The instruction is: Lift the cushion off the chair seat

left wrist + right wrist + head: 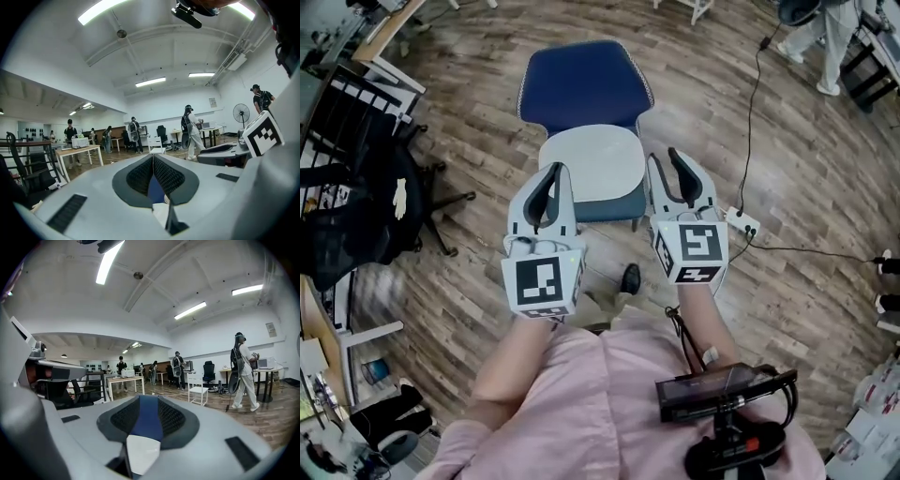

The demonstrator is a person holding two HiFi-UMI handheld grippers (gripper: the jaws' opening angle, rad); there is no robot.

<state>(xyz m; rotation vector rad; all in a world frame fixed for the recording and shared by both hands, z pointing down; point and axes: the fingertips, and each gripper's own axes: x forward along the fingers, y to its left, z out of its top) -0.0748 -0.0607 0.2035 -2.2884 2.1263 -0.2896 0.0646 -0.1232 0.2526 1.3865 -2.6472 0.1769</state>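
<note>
Head view, pale cushion (591,161) on blue chair (581,84)

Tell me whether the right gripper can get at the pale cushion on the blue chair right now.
Probably yes. The right gripper holds its jaws apart beside the right edge of the pale oval cushion, which lies bare on the blue padded chair; nothing stands between them.

The hand-held gripper (146,403) holds its jaws apart, framing blue chair (146,423) and white cushion (140,453).
</note>
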